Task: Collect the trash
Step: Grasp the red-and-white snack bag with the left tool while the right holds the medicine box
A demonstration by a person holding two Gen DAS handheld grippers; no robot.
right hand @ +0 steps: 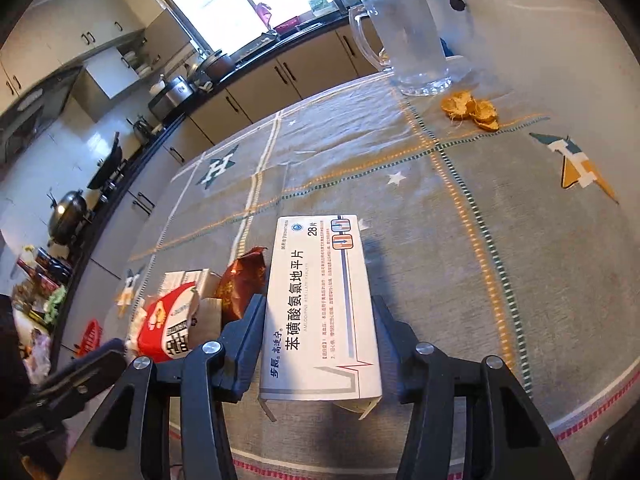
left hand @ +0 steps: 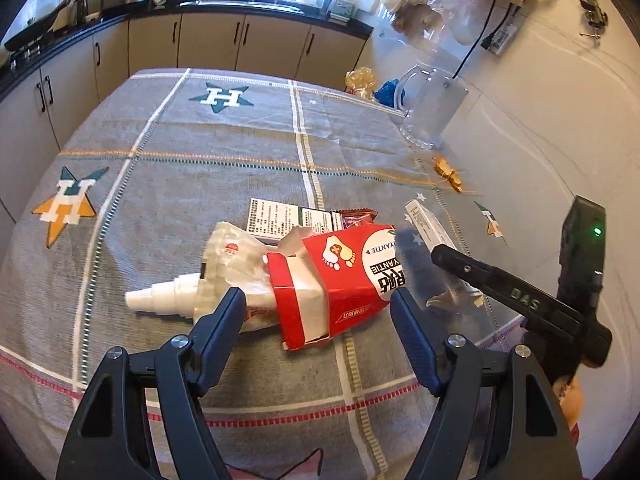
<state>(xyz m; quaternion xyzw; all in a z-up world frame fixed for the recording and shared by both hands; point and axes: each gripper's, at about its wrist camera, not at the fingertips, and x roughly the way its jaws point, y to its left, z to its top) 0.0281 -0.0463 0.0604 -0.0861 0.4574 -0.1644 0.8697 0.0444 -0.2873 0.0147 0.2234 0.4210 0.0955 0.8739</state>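
A torn red and white carton lies on the grey tablecloth, between the fingertips of my left gripper, which is open and not pressing it. Beside the carton are a clear plastic bag and a white spray bottle. Behind them lie a white printed box and a reddish-brown wrapper. My right gripper is shut on a long white medicine box, pads against both its sides, its near flap open. The red carton and wrapper lie left of it.
A clear glass mug stands at the table's far right, by the wall. Orange peel scraps lie near it. Kitchen cabinets and a dark counter with pots run behind the table.
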